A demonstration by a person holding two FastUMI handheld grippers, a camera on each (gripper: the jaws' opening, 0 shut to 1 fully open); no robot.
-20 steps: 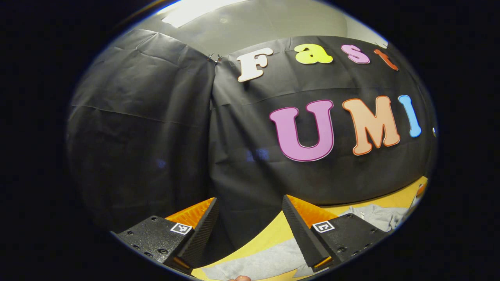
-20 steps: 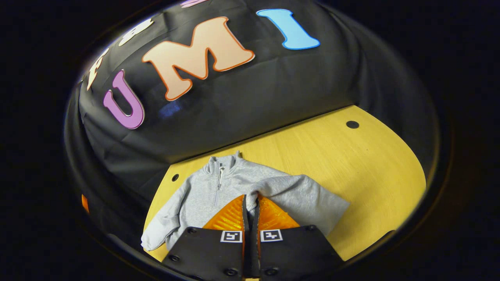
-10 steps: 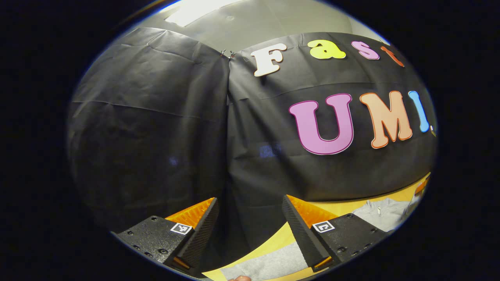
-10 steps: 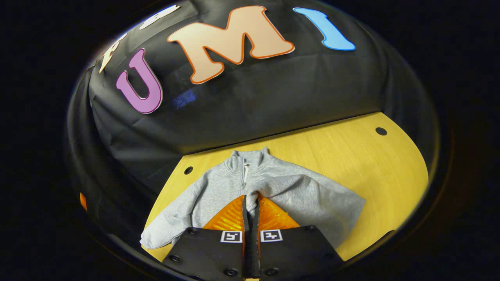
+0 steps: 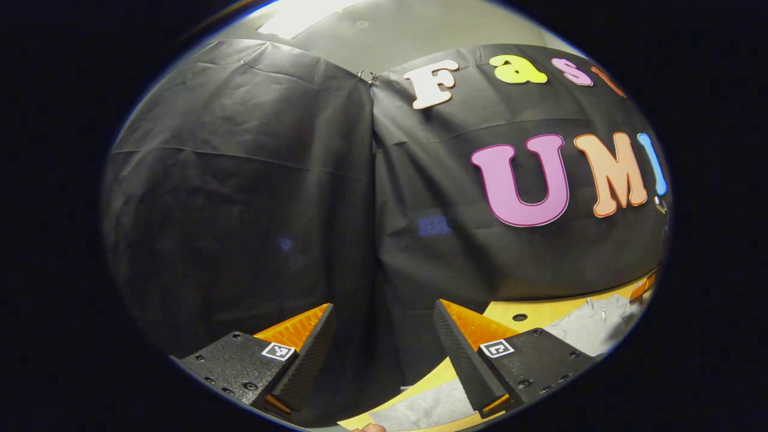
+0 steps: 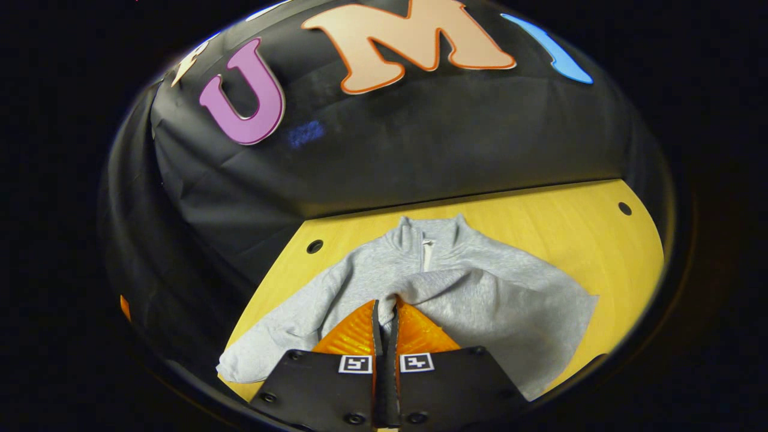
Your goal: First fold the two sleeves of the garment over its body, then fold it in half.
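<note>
On yellow table (image 6: 540, 228), one sleeve (image 6: 480, 294) is pinched in right gripper (image 6: 384, 312), pulled across sweater (image 6: 360, 276); left gripper (image 5: 384, 336) is held wide, empty.

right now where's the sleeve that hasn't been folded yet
In the right gripper view the unfolded sleeve lies flat on the table, stretching toward the lower left, just left of the right gripper.

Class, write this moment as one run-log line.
step: first sleeve fold | right tool: shut on sleeve, over sweater body | left tool: open, empty, facing wall | other sleeve: flat on table
</note>
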